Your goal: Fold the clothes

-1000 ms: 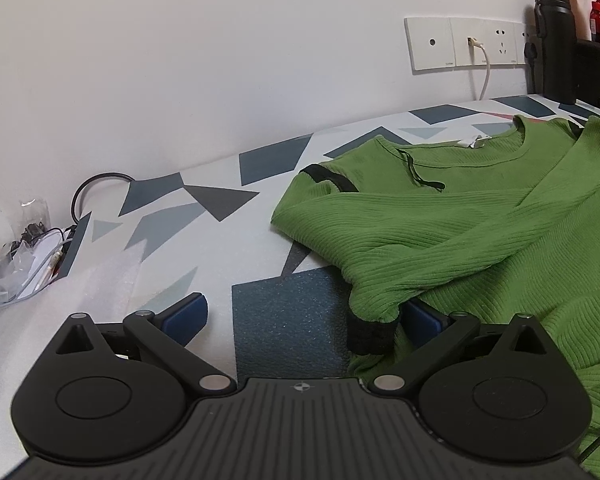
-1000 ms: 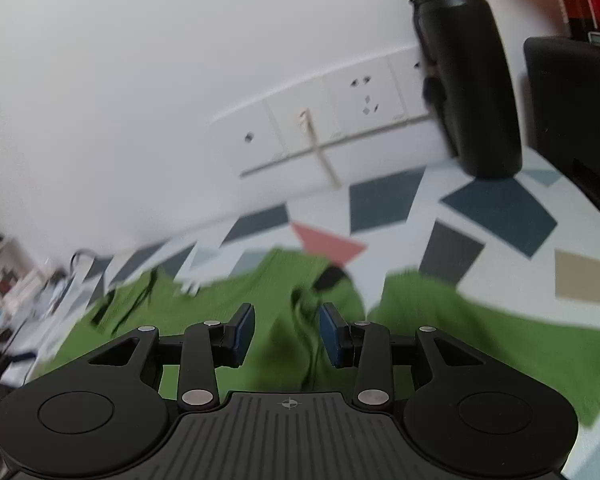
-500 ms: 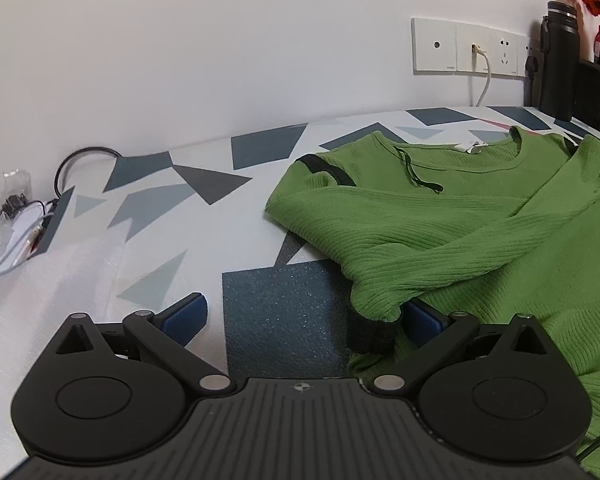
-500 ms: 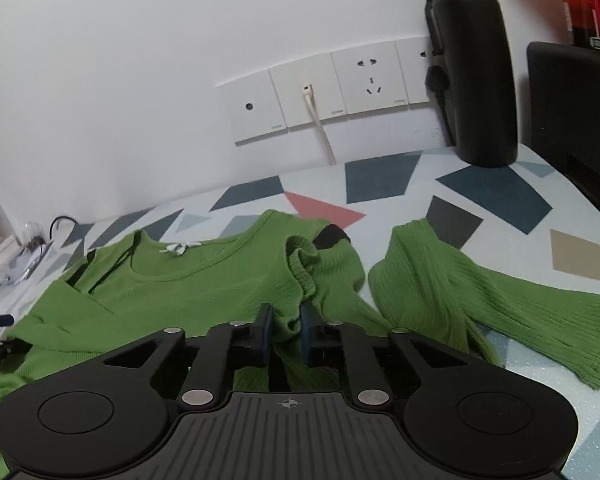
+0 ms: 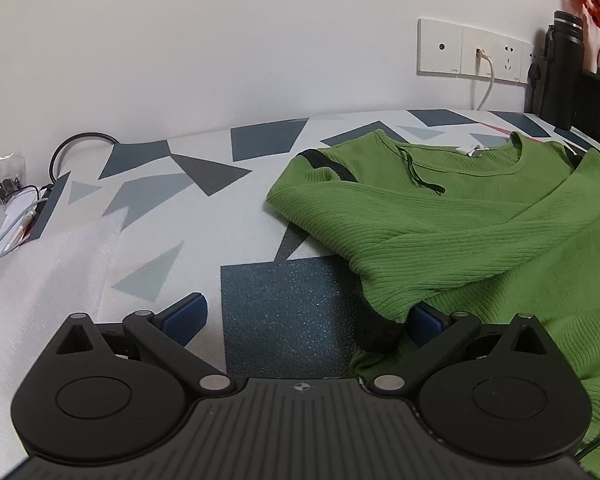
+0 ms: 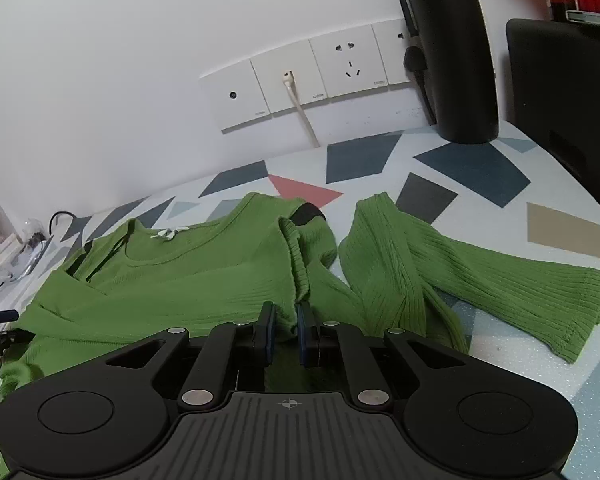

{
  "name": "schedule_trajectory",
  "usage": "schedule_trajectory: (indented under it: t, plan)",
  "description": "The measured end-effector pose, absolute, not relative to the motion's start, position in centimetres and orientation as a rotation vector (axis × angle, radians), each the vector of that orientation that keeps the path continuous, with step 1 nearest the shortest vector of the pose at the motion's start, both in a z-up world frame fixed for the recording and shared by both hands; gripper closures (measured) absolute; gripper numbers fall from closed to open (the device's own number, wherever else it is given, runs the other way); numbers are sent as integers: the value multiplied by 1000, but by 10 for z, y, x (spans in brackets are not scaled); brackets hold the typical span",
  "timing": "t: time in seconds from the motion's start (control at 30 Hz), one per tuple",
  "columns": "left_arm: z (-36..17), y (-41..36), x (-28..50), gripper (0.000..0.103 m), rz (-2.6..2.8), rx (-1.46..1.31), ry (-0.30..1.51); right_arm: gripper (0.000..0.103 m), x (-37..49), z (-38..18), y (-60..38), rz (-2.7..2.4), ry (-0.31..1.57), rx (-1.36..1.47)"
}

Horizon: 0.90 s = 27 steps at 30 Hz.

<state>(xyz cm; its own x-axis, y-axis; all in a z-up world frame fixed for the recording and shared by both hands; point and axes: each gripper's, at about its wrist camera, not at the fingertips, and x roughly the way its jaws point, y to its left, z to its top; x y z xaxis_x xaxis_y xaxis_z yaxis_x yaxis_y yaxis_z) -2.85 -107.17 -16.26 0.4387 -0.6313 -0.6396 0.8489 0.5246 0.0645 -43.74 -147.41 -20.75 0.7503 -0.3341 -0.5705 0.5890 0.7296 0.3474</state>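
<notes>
Right gripper (image 6: 285, 326) has pinched onto green sweater (image 6: 188, 280) fold; left gripper (image 5: 304, 316) stays spread; no legible writing.

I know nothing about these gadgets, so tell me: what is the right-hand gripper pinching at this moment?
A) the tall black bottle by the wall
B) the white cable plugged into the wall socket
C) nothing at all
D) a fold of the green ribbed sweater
D: in the right wrist view the right gripper has its blue-padded fingers drawn close on a raised fold of the green ribbed sweater, far from the tall black bottle and the white cable.
</notes>
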Motion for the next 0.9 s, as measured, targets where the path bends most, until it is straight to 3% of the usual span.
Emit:
schedule_trajectory:
  t: [0.13, 0.2, 0.27, 0.33, 0.4, 0.5, 0.63, 0.9]
  plan:
    - [-162, -1071, -29, 0, -954, 413, 597, 86, -435, -205, -1472, -543, 527, 540]
    - [-163, -1071, -29, 0, -955, 412, 599, 74, -437, -201, -1473, -554, 513, 559]
    - [-163, -1071, -29, 0, -958, 410, 604, 70, -440, -196, -1473, -560, 486, 567]
    - [-163, -1071, -29, 0, -965, 409, 609, 50, -443, -188, -1468, -578, 444, 534]
    - [-163, -1071, -29, 0, -966, 408, 614, 23, -441, -180, -1464, -615, 430, 486]
    - [-163, -1071, -28, 0, -965, 402, 624, 1, -433, -171, -1453, -684, 425, 391]
    - [-164, -1069, -23, 0, -970, 369, 660, 1, -419, -165, -1438, -698, 439, 262]
    - [-156, -1062, -30, 1, -1062, 440, 663, 1, -402, -163, -1440, -630, 449, 281]
